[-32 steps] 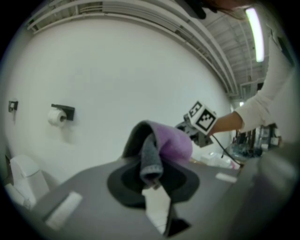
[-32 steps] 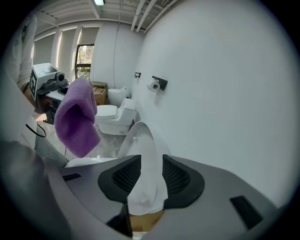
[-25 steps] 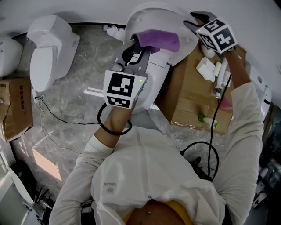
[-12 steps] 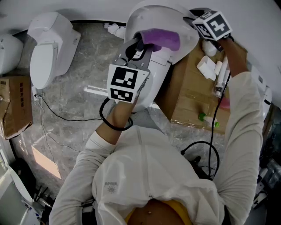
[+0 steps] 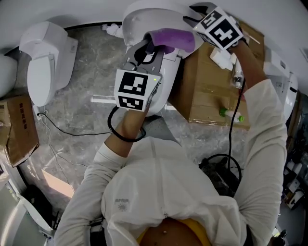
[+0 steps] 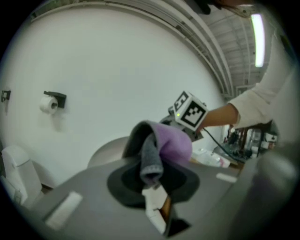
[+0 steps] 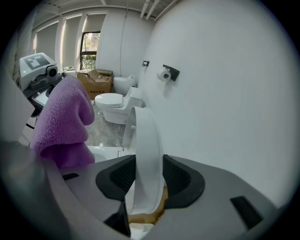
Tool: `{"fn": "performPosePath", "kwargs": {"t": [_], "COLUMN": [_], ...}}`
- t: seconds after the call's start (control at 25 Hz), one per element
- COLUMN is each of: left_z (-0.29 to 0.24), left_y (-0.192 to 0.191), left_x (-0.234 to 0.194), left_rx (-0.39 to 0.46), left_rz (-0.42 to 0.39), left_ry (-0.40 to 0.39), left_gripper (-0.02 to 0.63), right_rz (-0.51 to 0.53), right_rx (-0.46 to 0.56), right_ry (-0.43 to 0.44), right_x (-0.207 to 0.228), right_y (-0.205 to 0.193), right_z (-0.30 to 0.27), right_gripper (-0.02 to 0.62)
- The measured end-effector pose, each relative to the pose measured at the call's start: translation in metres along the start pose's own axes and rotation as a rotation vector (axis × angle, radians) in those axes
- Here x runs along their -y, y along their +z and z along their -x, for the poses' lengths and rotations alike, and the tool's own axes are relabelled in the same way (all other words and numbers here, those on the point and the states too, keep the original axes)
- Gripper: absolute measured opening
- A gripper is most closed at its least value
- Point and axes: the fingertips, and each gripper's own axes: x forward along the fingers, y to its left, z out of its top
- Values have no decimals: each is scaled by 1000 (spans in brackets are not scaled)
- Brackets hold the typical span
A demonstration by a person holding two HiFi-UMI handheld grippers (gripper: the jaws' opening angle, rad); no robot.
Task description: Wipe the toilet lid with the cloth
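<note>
Though unseen overhead, right hand-held gripper (image 7: 147, 185) just tightened on lid (image 7: 143, 136); left hand-held gripper (image 6: 152, 182) pinches cloth (image 6: 172, 145).

Purple cloth (image 5: 171, 39), white toilet lid (image 5: 143, 18) — brown cardboard box (image 5: 208, 92), grey marbled floor (image 5: 85, 113).

left gripper (image 5: 147, 49) jaws clamped on cloth (image 5: 172, 39), right gripper (image 5: 192, 14) jaws just tightened on lid (image 5: 144, 15)

We see a white plastic toilet lid (image 5: 144, 17) raised upright — a bunched purple fleecy cloth (image 5: 171, 39) beside its inner face.
</note>
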Motion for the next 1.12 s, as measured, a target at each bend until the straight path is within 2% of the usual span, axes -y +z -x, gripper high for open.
{"fn": "performPosePath", "kwargs": {"t": [0.36,0.64,1.12], "left_z": [47,106,203], "left_y": [-29,-51,-110], "left_x": [19,23,36], "left_rx": [-13,-20,-58], "left_rz": [8,-18,-28], "left_ry": [-71,-110,-168], "left_gripper": [51,51,51], "right_rz": [86,145,178], "right_rx": [-15,-47,-131], "right_ry": [-92,-183,-354], "right_x": [-70,-142,-265], "right_y": [-2,-6,-30], "right_z": [25,40,40], "right_gripper": [175,176,179]}}
